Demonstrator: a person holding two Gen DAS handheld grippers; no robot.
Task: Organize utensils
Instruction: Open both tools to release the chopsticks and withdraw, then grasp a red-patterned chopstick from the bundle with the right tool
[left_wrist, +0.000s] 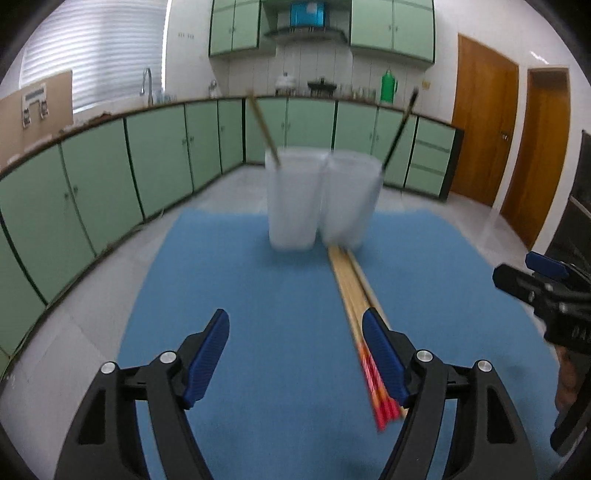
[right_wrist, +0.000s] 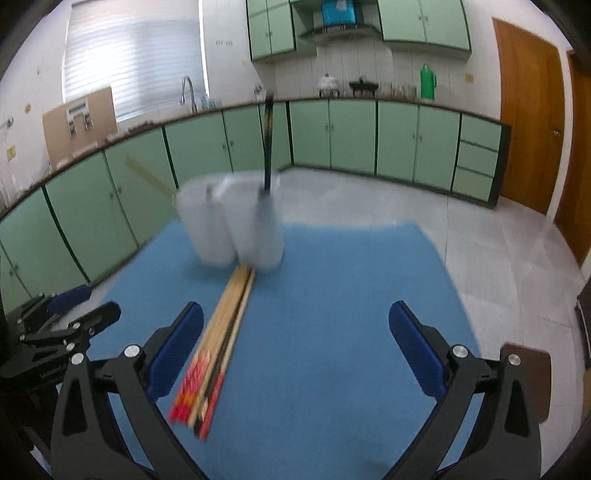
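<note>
Two translucent white cups (left_wrist: 291, 199) (right_wrist: 207, 225) stand side by side on a blue mat (left_wrist: 277, 295) (right_wrist: 332, 295). A tan chopstick (left_wrist: 264, 129) leans out of the left cup, and a dark chopstick (left_wrist: 400, 125) (right_wrist: 267, 144) out of the right cup (left_wrist: 351, 199) (right_wrist: 258, 225). A bundle of wooden chopsticks with red ends (left_wrist: 354, 306) (right_wrist: 218, 332) lies on the mat before the cups. My left gripper (left_wrist: 295, 332) is open, its right finger beside the bundle. My right gripper (right_wrist: 295, 325) is open wide, the bundle lying just inside its left finger.
The mat lies on a pale tiled surface (left_wrist: 92, 295). Green cabinets (left_wrist: 147, 155) line the far wall, with wooden doors (left_wrist: 484, 129) to the right. The right gripper (left_wrist: 539, 284) shows at the edge of the left wrist view, the left gripper (right_wrist: 70, 317) at the edge of the right.
</note>
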